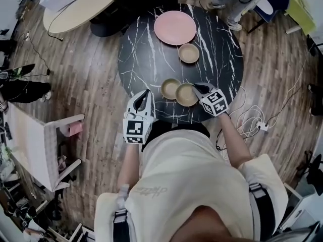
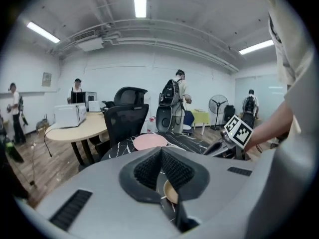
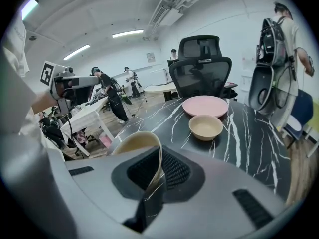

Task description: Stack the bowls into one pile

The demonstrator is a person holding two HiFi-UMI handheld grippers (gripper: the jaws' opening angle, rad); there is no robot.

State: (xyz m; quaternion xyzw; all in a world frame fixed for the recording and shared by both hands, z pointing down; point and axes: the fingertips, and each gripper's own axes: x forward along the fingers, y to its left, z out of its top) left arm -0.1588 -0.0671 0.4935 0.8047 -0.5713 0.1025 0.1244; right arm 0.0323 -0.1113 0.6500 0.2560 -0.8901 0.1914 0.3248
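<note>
Three tan bowls are on or over the black marble table (image 1: 146,44). One bowl (image 1: 189,53) (image 3: 206,126) stands alone beside the pink plate (image 1: 174,27) (image 3: 205,105). A second bowl (image 1: 170,88) rests near the table's front edge. Just right of it, and partly overlapping it, a third bowl (image 1: 186,94) (image 3: 135,144) has its rim pinched by my right gripper (image 1: 198,91) (image 3: 158,157), which is shut on it. My left gripper (image 1: 145,98) (image 2: 161,152) is at the table's front left edge, shut with nothing held. A tan bowl (image 2: 170,192) shows below its jaws.
A black office chair (image 3: 202,68) (image 2: 125,117) stands behind the table, and a round wooden table (image 1: 81,6) is beyond it. A white shelf unit (image 1: 40,145) is at my left, with cables and a power strip (image 1: 260,126) on the floor at my right. People stand in the background.
</note>
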